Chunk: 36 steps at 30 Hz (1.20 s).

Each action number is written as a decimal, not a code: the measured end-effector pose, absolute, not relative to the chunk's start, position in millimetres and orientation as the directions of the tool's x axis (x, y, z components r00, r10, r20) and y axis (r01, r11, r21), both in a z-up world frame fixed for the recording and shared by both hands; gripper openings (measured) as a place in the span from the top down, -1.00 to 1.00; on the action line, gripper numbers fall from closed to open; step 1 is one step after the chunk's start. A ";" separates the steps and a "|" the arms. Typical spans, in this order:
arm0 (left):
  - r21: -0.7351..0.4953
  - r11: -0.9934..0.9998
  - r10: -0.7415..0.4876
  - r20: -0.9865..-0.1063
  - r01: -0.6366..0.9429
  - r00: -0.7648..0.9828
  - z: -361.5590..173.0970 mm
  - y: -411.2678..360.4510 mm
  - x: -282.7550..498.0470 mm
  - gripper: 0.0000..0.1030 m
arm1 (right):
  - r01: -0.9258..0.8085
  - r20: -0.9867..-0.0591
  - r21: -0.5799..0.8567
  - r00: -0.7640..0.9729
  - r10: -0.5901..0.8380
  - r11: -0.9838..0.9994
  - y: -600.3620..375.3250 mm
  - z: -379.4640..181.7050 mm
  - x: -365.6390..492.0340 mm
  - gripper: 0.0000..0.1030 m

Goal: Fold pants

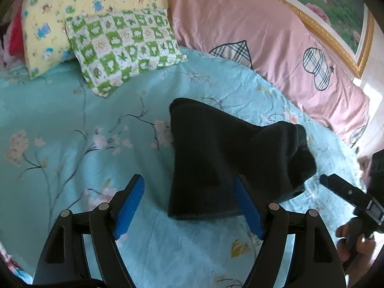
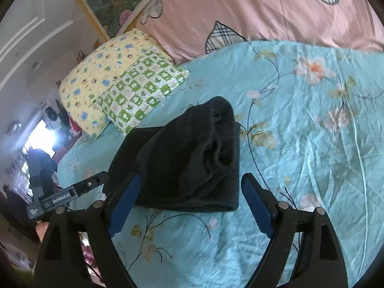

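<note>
Both grippers' jaws gape beside folded pants [image 1: 216, 158]; pillows [image 1: 124, 48] seemingly beyond.

A turquoise bedsheet [image 1: 72, 120] printed with blossom branches is covering the bed, lying slightly wrinkled. A yellow pillow [image 1: 60, 12] with small cartoon prints is resting at the head of the bed, and a green-and-white checked pillow [image 1: 124, 48] is leaning against it, overlapping its lower edge. A pink quilt [image 1: 252, 28] with plaid heart and bow patches is lying bunched along the far side of the sheet. Behind it, a gold-framed picture [image 1: 336, 12] of flowers and greenery is hanging on the wall. Something red [image 1: 15, 36] is sitting beside the yellow pillow, too blurred to identify.
</note>
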<state>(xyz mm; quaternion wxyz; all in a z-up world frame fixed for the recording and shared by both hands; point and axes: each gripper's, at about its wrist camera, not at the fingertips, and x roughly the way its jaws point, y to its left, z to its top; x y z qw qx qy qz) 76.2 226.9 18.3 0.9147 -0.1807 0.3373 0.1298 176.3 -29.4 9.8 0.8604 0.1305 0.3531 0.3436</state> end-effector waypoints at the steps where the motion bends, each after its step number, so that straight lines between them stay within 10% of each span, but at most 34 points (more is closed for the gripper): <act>1: -0.230 0.906 0.121 -0.664 -0.356 0.738 19.1 223.9 73.9 -0.51 | -0.504 -0.521 0.457 0.516 0.680 0.733 -28.3 10.3 172.9 -0.68; 36: 0.005 0.931 0.272 -0.680 -0.366 0.681 11.8 170.1 44.9 -0.62 | -0.636 -0.603 0.128 0.559 0.569 0.761 2.5 3.9 117.2 -0.88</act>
